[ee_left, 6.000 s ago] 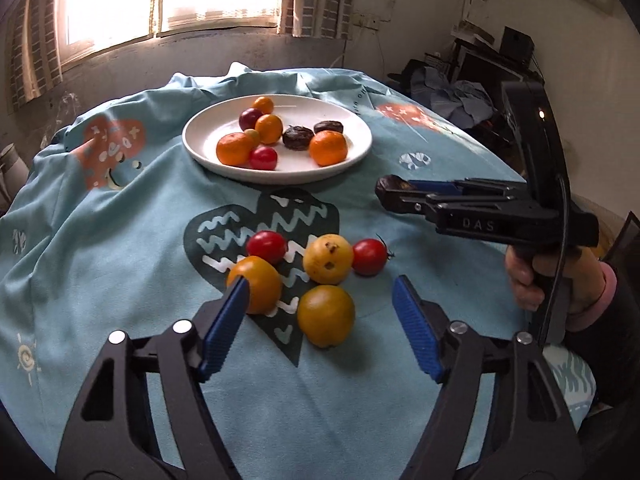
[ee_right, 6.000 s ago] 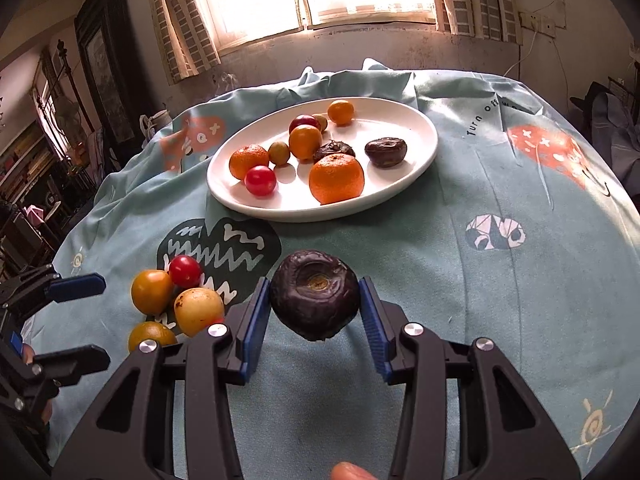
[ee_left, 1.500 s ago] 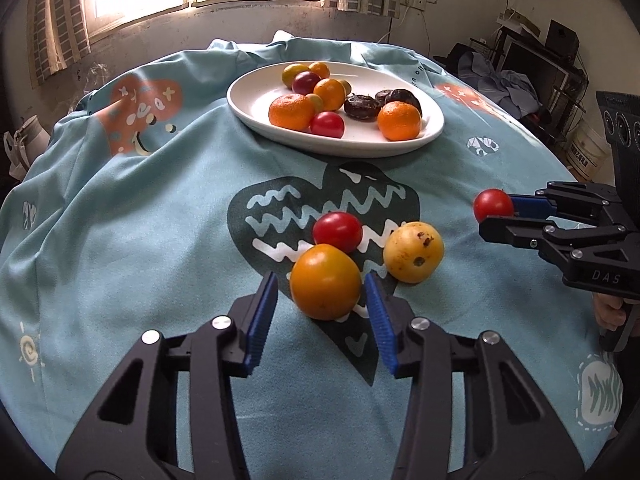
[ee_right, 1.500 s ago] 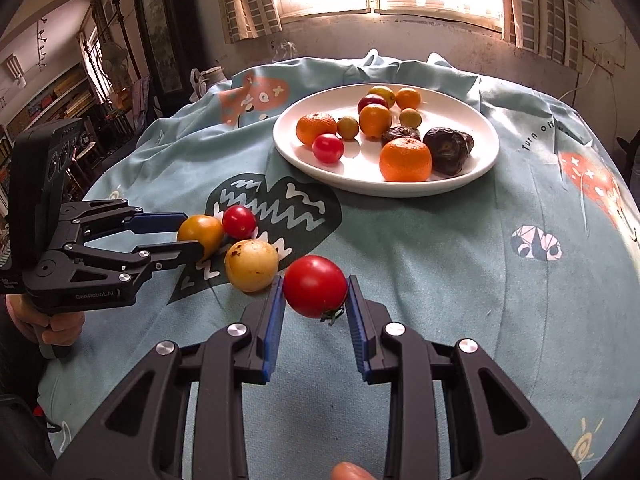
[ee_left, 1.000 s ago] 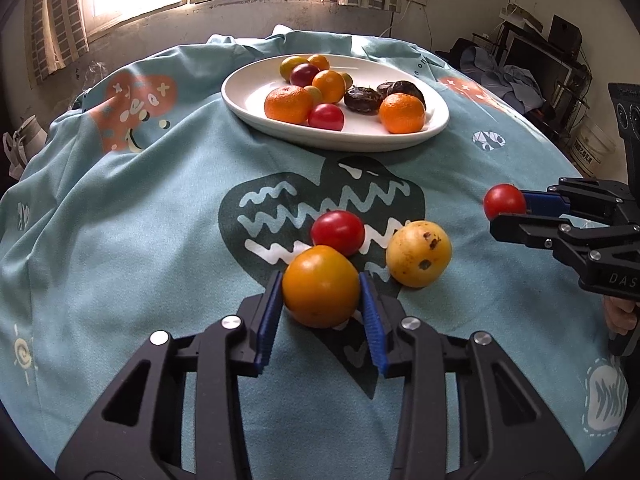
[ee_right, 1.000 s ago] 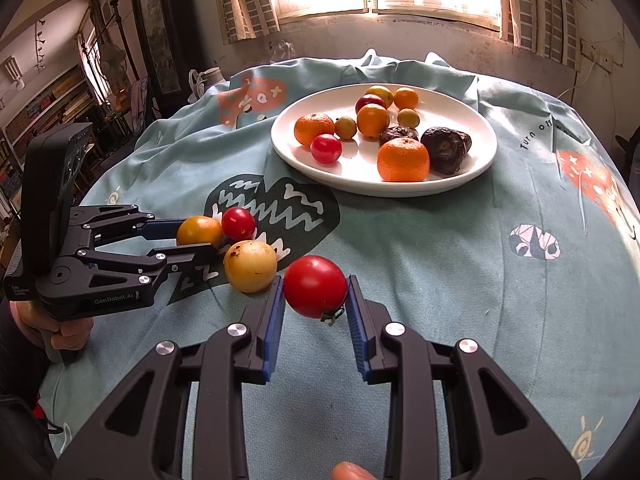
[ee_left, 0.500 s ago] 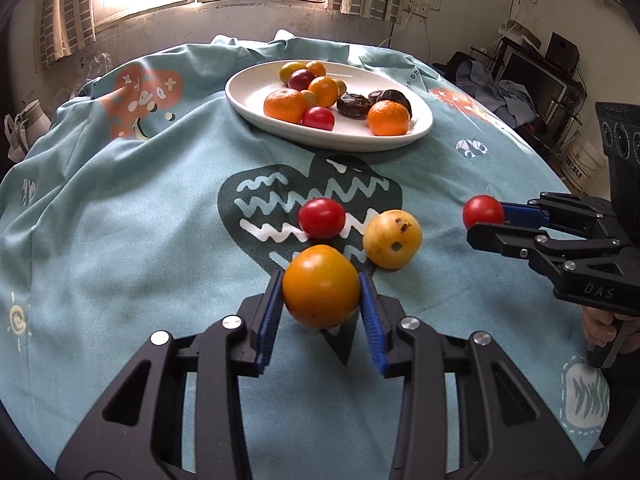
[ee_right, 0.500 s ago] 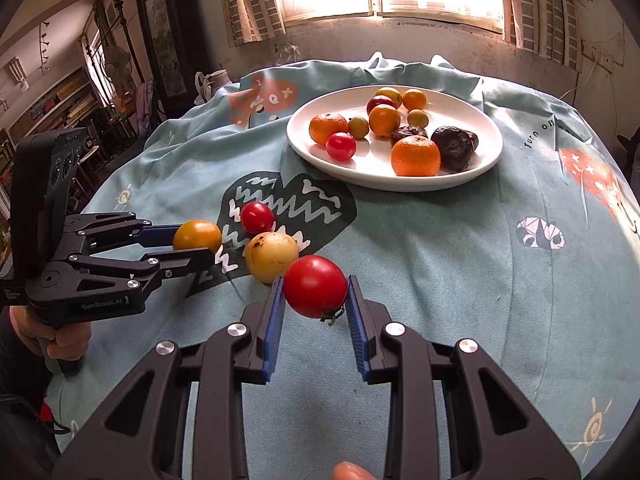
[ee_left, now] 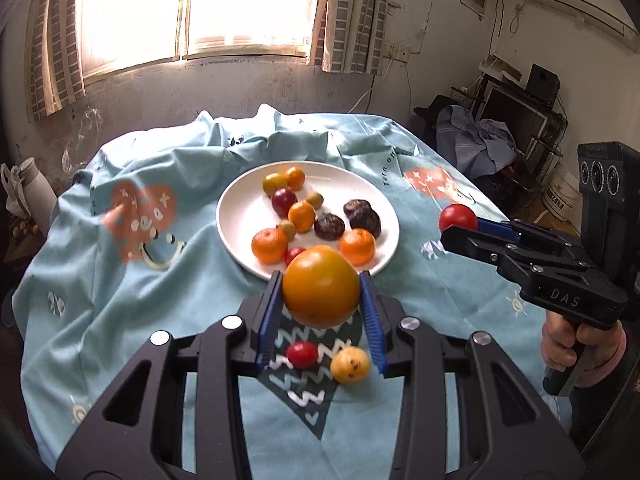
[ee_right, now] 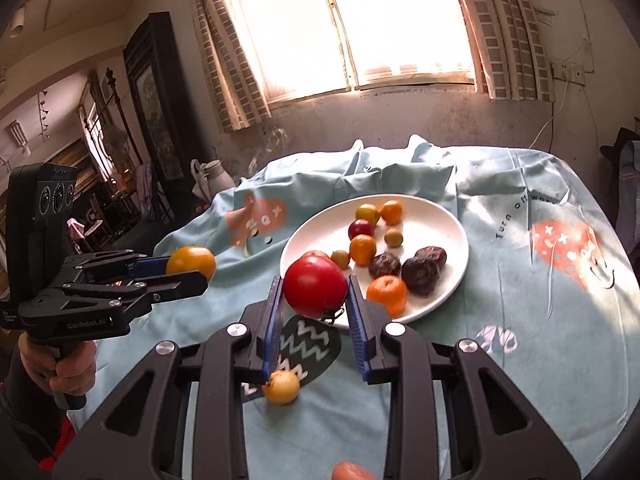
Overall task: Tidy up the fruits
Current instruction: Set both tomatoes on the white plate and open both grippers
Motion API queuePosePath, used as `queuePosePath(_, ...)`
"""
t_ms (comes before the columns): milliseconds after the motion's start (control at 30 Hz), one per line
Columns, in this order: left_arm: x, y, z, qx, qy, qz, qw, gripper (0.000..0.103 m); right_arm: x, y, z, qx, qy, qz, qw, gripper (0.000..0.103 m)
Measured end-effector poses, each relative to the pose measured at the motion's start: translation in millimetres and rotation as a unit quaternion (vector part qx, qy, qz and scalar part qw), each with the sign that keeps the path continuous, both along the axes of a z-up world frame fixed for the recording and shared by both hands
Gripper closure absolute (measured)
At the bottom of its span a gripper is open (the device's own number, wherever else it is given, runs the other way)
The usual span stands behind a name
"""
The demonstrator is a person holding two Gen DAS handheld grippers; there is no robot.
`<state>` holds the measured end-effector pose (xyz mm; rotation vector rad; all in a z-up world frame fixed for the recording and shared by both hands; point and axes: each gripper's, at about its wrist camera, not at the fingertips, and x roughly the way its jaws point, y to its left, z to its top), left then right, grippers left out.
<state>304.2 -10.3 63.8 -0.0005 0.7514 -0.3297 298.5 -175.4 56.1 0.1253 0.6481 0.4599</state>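
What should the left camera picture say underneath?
Left claw grips an orange tomato above the fruit plate.

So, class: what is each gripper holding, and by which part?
The left gripper clamps the orange tomato by its two opposite sides. The right gripper clamps the red tomato likewise by its sides.

- Daylight floods in from the window (ee_left: 208, 8), blown out to white in both views.
- Curtains (ee_right: 224, 52) glow warm at their edges.
- The cloth (ee_left: 132, 280) is softly lit; its prints smear with motion blur.
- The plate (ee_right: 452, 240) is bright, fruit shadows faint.
- The room at left (ee_right: 60, 128) in the right view is dim.
- Fisheye bends the walls; corners go black.
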Motion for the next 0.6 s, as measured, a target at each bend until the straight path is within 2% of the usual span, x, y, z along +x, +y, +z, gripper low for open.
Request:
queuePosePath(100,50,-12,-4,0.019,0.007,0.011,0.9997,0.065,41,-3,-8,-0.014,0.01,-0.02,1.0,0.072)
queuePosePath(167,82,-17,-18,0.036,0.017,0.024,0.9989,0.065,66,-4,-22,-0.025,0.026,-0.031,0.999,0.072)
queuePosePath(267,121,-18,-44,0.033,0.053,0.035,0.9974,0.065,94,-4,-43,-0.032,0.049,-0.035,0.998,0.072)
queuePosePath(367,143,-20,-63,0.051,0.062,0.045,0.9957,0.065,111,-1,-62,-0.04,0.067,-0.038,0.996,0.072)
queuePosePath(467,155,-14,-71,0.047,0.067,0.061,0.9948,0.064,120,3,-73,-0.044,0.078,-0.035,0.995,0.07)
queuePosePath(500,156,-12,-72,0.048,0.068,0.069,0.9941,0.049,120,4,-74,-0.046,0.079,-0.033,0.995,0.056)
queuePosePath(533,154,-10,-70,0.051,0.065,0.078,0.9935,0.016,118,5,-74,-0.05,0.079,-0.035,0.995,0.044)
queuePosePath(567,148,-7,-66,0.052,0.049,0.086,0.9937,0.008,114,5,-71,-0.055,0.075,-0.043,0.995,0.031)
queuePosePath(600,138,-4,-61,0.049,0.031,0.091,0.9941,0.007,106,5,-67,-0.055,0.065,-0.047,0.995,0.031)
